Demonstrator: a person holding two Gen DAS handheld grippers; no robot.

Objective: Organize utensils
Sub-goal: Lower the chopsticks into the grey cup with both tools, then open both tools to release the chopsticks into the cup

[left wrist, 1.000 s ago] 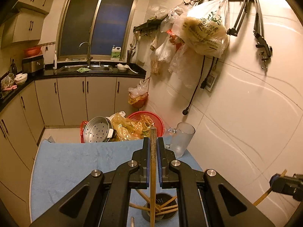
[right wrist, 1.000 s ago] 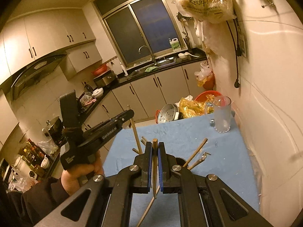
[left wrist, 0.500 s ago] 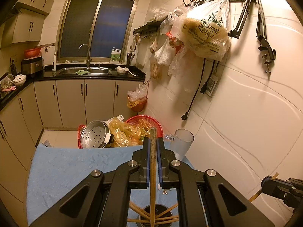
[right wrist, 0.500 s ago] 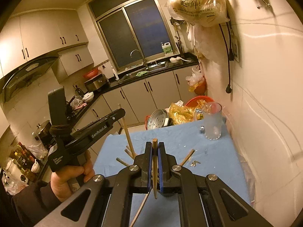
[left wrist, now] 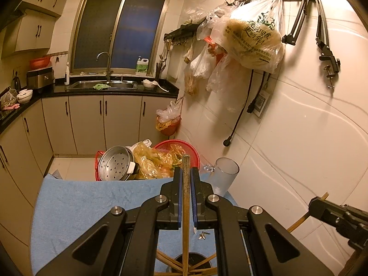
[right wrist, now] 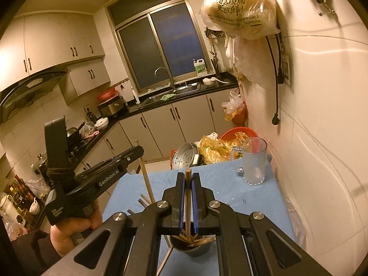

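My left gripper [left wrist: 186,172] is shut on a wooden chopstick [left wrist: 185,207] that runs down into a dark round holder [left wrist: 195,261] with several chopsticks fanned in it. My right gripper [right wrist: 188,177] is shut on another chopstick [right wrist: 188,197], whose lower end reaches into the same holder [right wrist: 188,245]. In the right wrist view the left gripper [right wrist: 139,150] stands at the left in a person's hand [right wrist: 69,230], its chopstick [right wrist: 146,179] slanting down. In the left wrist view the right gripper [left wrist: 316,203] shows at the right edge.
The holder stands on a blue cloth [left wrist: 92,202] over a table against the tiled wall. A frosted glass mug [right wrist: 254,161] stands at the far right corner. Behind the table lie a steamer pot [left wrist: 116,166], a red basket [left wrist: 177,143] and plastic bags. Small metal bits [left wrist: 203,234] lie on the cloth.
My right gripper has moved with its chopstick over the holder, which now shows beneath it. The left gripper has shifted a little and keeps its chopstick in the holder.
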